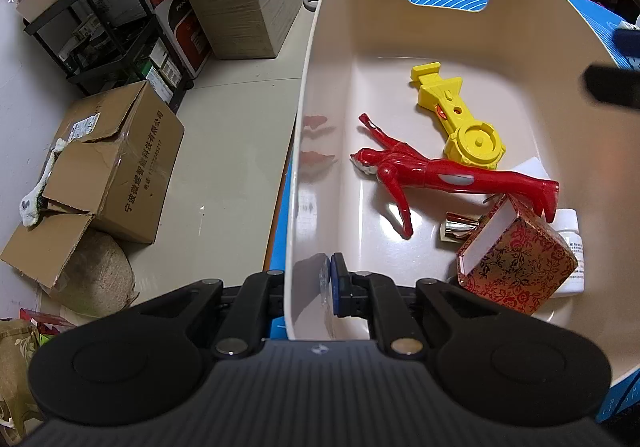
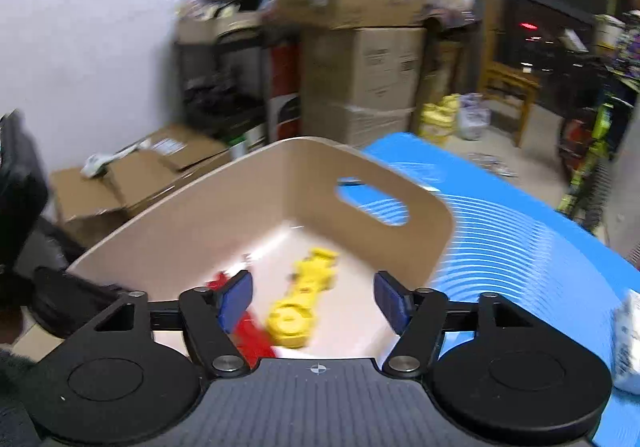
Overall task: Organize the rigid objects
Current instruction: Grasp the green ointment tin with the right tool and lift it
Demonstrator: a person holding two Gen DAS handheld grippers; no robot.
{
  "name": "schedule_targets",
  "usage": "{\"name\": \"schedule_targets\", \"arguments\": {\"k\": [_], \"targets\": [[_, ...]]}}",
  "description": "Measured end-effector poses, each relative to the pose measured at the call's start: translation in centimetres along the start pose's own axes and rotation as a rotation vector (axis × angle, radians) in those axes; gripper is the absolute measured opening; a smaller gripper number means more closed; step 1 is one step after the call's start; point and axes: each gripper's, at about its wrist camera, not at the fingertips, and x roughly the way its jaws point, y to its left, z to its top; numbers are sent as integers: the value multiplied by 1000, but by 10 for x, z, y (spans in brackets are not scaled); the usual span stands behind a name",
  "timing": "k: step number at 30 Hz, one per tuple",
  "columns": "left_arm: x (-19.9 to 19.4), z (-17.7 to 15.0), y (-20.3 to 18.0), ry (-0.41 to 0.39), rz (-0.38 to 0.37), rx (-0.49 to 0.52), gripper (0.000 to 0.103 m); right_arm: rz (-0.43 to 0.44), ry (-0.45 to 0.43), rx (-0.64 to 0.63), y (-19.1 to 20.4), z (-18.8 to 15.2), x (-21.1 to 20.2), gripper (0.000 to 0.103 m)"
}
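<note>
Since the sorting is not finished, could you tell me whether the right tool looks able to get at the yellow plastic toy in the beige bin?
Probably yes: the right tool is open above the beige bin, and the yellow plastic toy lies uncovered below, with the red figure only beside it.

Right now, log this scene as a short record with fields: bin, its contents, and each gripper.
bin: beige plastic bin with a handle slot, on a blue mat
contents: red figure, yellow toy, patterned red box, white bottle, small shiny metallic piece
left gripper: jaws shut on the bin's near wall
right gripper: jaws open above the bin, nothing between them
</note>
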Motion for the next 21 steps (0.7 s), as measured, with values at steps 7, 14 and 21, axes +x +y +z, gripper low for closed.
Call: {"name": "schedule_targets", "arguments": {"k": [7, 14, 21], "targets": [[0, 0, 0, 0, 0, -1, 14, -139, -11, 100, -60, -22, -11, 80], [0, 0, 1, 1, 0, -2, 14, -231, 43, 200, -99, -56, 10, 87], [-1, 0, 1, 1, 0, -2, 14, -261, 103, 249, -109, -84, 44, 89]]}}
